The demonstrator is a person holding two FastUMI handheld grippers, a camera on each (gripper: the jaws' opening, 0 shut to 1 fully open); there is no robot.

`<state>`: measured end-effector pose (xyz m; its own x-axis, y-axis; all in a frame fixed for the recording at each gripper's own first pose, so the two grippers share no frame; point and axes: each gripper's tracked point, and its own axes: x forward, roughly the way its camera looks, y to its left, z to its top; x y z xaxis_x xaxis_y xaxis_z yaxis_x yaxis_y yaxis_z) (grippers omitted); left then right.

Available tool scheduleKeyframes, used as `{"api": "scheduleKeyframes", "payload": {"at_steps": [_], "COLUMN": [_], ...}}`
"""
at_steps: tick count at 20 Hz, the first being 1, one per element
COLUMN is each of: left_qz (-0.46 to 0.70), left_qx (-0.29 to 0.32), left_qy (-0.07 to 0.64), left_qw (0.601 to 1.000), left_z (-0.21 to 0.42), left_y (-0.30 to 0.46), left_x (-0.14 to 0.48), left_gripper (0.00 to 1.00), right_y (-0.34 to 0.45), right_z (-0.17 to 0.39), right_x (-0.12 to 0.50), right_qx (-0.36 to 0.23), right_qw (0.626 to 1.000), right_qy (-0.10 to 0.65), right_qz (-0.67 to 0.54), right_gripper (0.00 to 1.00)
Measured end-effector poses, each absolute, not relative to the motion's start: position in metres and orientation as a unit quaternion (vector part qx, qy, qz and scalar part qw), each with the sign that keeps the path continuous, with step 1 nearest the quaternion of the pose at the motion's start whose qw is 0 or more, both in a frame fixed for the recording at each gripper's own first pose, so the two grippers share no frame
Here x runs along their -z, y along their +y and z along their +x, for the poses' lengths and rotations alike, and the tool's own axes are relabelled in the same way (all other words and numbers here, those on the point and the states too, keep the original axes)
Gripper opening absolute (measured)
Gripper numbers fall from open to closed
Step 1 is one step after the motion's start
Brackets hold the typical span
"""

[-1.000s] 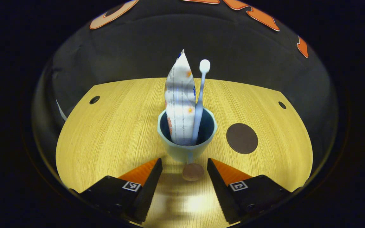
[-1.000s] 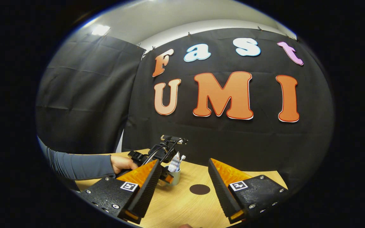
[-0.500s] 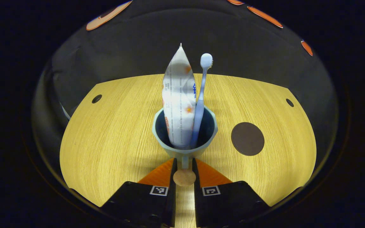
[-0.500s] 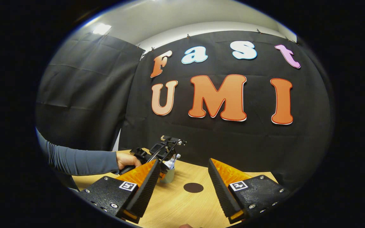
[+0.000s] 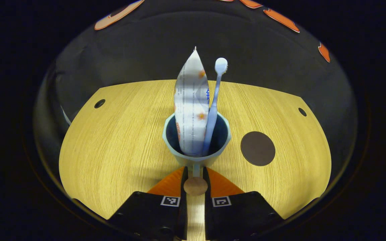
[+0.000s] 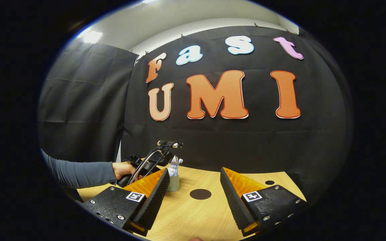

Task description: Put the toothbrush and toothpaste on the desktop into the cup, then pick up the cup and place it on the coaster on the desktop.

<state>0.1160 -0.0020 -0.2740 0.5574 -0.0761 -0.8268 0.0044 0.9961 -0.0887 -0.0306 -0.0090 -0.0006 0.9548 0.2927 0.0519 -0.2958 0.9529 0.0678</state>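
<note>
Since one second ago, the left tongs (image 5: 195, 182) have gone from spread wide to clenched on the cup handle (image 5: 195, 185), both fingers pressing its round knob from either side; since half a second ago that grip is unchanged, and the right gripper view has swung so that the cup (image 6: 173, 182) sits a little farther to the left in it.

Cup (image 5: 196, 147): directly ahead of the left tongs, handle pointing back toward them; whether its base rests on the worktop (image 5: 119, 140) or is already lifted cannot be told. Toothpaste (image 5: 191, 100) and toothbrush (image 5: 214, 103): both stand in the cup, long axes near upright, brush head at the top, tube to the left of the brush.

Coaster (image 5: 257, 148): flat on the worktop, to the right of the cup and near it, at about the same depth; the coming move is judged to be a short carry to the right, cup kept upright so that the tall contents do not tip out.

Right tongs (image 6: 194, 197): released, fingers spread with nothing between them, held above the near edge of the worktop; the hand (image 6: 122, 169) holding the left tongs is at far left in this view; the left tongs are the nearer to the cup.
</note>
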Motion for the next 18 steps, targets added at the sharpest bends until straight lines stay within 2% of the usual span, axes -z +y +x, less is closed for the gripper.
{"api": "scheduleKeyframes", "payload": {"at_steps": [7,18], "left_qz": [-0.012,-0.004], "left_qx": [0.043,0.039], "left_qy": [0.421,0.458], "left_qw": [0.906,0.888], "left_z": [0.123,0.119], "left_y": [-0.001,0.003], "left_x": [0.248,0.252], "left_gripper": [0.2,0.2], "right_y": [-0.027,-0.035], "right_z": [-0.035,-0.035], "right_x": [0.007,0.013], "right_qx": [-0.129,-0.122], "right_qw": [0.99,0.991], "right_qy": [-0.018,-0.007], "right_qz": [0.043,0.06], "right_gripper": [0.9,0.9]}}
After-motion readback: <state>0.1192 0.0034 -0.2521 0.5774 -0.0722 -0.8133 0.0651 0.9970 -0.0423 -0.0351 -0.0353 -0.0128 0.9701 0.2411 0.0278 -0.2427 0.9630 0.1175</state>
